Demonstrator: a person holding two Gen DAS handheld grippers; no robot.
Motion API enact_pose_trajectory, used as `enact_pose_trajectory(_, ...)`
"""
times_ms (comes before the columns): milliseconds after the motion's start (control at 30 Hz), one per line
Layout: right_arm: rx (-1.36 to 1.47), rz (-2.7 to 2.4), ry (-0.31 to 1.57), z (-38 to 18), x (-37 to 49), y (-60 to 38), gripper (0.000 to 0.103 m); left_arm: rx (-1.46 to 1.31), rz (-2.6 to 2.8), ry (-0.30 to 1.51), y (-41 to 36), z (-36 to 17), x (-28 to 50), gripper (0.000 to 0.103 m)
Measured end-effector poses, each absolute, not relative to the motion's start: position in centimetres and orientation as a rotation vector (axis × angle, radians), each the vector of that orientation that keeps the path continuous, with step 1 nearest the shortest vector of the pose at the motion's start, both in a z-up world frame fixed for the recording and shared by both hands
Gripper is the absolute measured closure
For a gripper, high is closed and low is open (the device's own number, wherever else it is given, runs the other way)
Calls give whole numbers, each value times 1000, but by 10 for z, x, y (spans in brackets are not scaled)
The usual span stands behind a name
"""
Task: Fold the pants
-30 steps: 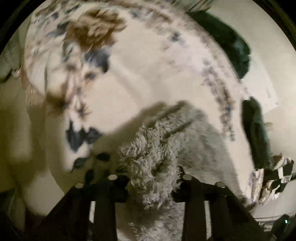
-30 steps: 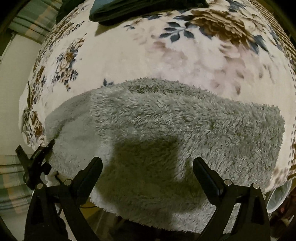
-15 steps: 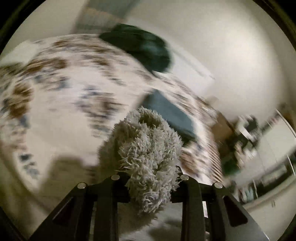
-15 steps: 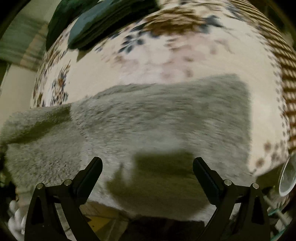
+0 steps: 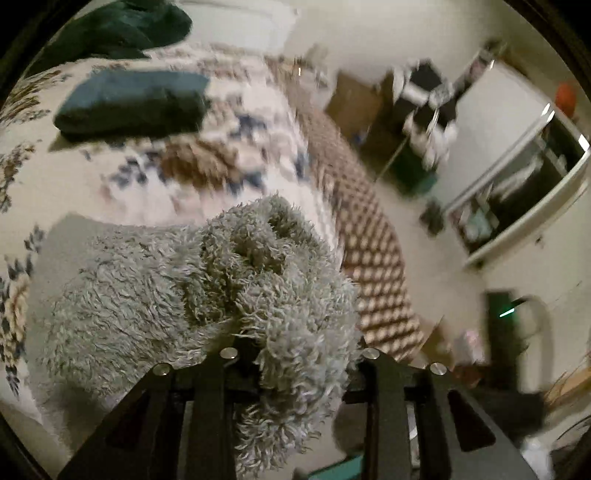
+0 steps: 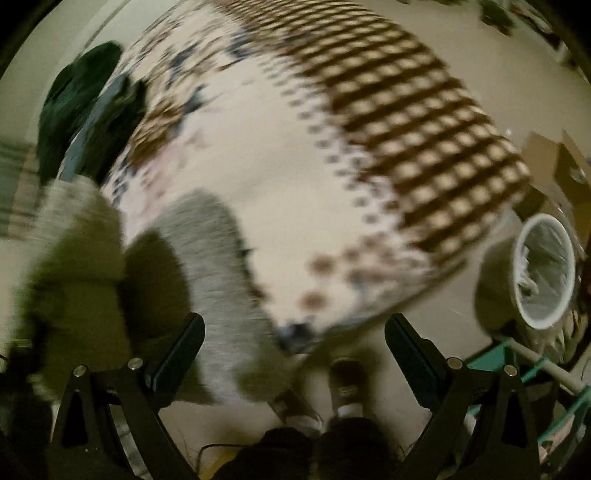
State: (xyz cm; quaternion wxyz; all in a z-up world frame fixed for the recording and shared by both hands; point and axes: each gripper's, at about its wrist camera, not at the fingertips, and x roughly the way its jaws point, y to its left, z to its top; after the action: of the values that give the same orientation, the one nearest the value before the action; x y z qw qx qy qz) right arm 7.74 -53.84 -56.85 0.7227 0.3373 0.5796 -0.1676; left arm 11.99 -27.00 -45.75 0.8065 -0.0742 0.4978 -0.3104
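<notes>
The fluffy grey pants (image 5: 155,288) lie on the floral bed cover (image 5: 229,110). My left gripper (image 5: 295,354) is shut on a bunched end of the pants, lifted above the rest of the cloth. In the right wrist view the pants (image 6: 214,258) show blurred at the left, near the bed's front edge, with a raised part further left (image 6: 74,229). My right gripper (image 6: 295,332) is open and empty, above the bed's edge and the floor.
A folded dark blue garment (image 5: 133,99) and a dark green bundle (image 5: 118,26) lie at the far side of the bed. A white waste bin (image 6: 543,273) stands on the floor at the right. My shoes (image 6: 347,384) are below. Furniture and a mirror (image 5: 517,177) stand to the right.
My left gripper has swung the held end of the pants up and to the right over the rest. My right gripper has moved right, off the pants, towards the bed's edge.
</notes>
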Motion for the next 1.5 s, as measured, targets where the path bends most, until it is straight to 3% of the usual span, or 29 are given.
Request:
enact_pose_trajectory(67, 770, -389, 1275, -569, 69, -552, 3, -120, -650, 1132, -282, -469, 117, 61)
enact_pose_trajectory(133, 795, -404, 1261, -570, 61, -566, 3, -117, -671, 1153, -286, -467, 114, 23)
enact_pose_trajectory(200, 829, -406, 1248, -570, 57, -574, 3, -119, -690, 1142, -285, -455, 111, 9)
enact_pose_trajectory(467, 945, -177, 1190, -570, 88, -550, 3, -180, -564, 1141, -194, -417, 169, 8)
enact_pose_trajectory(733, 952, 42, 1284, -603, 171, -489, 3, -66, -302, 1304, -121, -496, 258, 8)
enact_pose_trajectory(800, 984, 70, 1271, -606, 180, -485, 24, -77, -320, 1337, -124, -509, 263, 8)
enact_pose_trajectory(833, 959, 85, 1264, -601, 184, -483, 80, -87, -322, 1345, -124, -511, 264, 8)
enact_pose_trajectory(867, 918, 55, 1257, -592, 186, -485, 84, -93, -328, 1346, -126, -512, 264, 8)
enact_pose_trajectory(1033, 875, -152, 1161, -572, 174, -526, 84, -120, -387, 1352, -148, -521, 274, 7)
enact_pose_trajectory(1100, 905, -168, 1224, -588, 175, -536, 77, -91, -393, 1369, -163, -533, 278, 7)
enact_pose_trajectory(1133, 945, -169, 1257, -595, 173, -539, 65, -79, -389, 1377, -167, -538, 281, 7)
enact_pose_trajectory(1167, 987, -175, 1263, -599, 166, -542, 42, -74, -388, 1386, -170, -542, 283, 7)
enact_pose_trajectory(1233, 1038, -165, 1198, -595, 146, -546, 21, -86, -394, 1396, -172, -545, 286, 7)
enact_pose_trajectory(1333, 1179, -161, 1176, -607, 111, -549, 17, -98, -398, 1396, -171, -546, 287, 7)
enact_pose_trajectory(1500, 1481, -149, 1267, -679, 73, -534, 18, -126, -397, 1403, -168, -550, 288, 7)
